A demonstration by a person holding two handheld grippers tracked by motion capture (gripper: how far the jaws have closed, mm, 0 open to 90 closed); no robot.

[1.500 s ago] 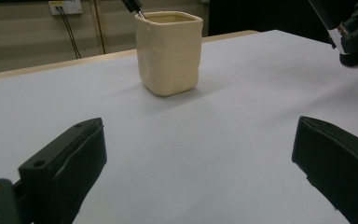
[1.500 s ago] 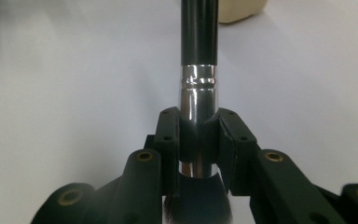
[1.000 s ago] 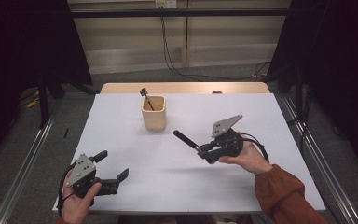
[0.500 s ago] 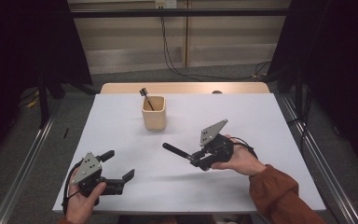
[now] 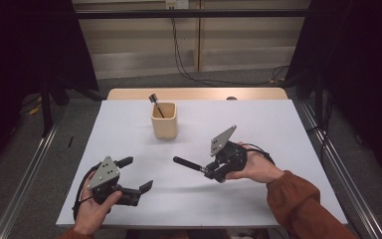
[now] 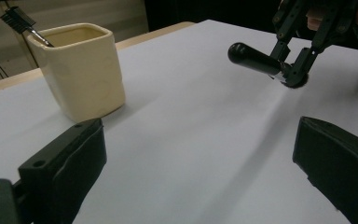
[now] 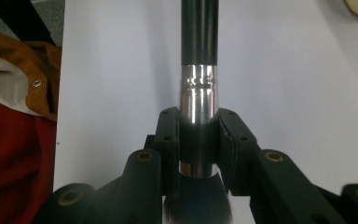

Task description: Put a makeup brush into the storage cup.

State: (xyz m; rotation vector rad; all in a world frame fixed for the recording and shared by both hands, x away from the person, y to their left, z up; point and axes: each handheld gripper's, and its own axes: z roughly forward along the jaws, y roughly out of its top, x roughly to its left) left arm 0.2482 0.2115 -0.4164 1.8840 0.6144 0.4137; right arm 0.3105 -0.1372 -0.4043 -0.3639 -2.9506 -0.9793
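A makeup brush [image 5: 186, 164] with a black handle and a silver ferrule [image 7: 197, 93] is held level over the white table [image 5: 278, 129]. My right gripper [image 5: 210, 171] is shut on its ferrule, the handle pointing left. In the right gripper view the dark bristles sit just behind the pads. A cream cup [image 5: 163, 121] stands mid-table toward the back with a small dark brush [image 5: 155, 102] leaning in it. My left gripper [image 5: 136, 174] hovers near the front left, open, with nothing between its jaws. In the left gripper view the cup [image 6: 81, 70] and the held brush [image 6: 254, 58] lie ahead.
A wooden strip [image 5: 194, 93] runs along the table's far edge. Metal rails [image 5: 35, 164] flank the table on both sides. An orange sleeve [image 5: 303, 204] reaches in from the bottom right. Bare white surface lies between the two grippers and in front of the cup.
My right gripper has carried the brush left and nearer to the person. My left gripper has shifted a little to the right and risen slightly, still open.
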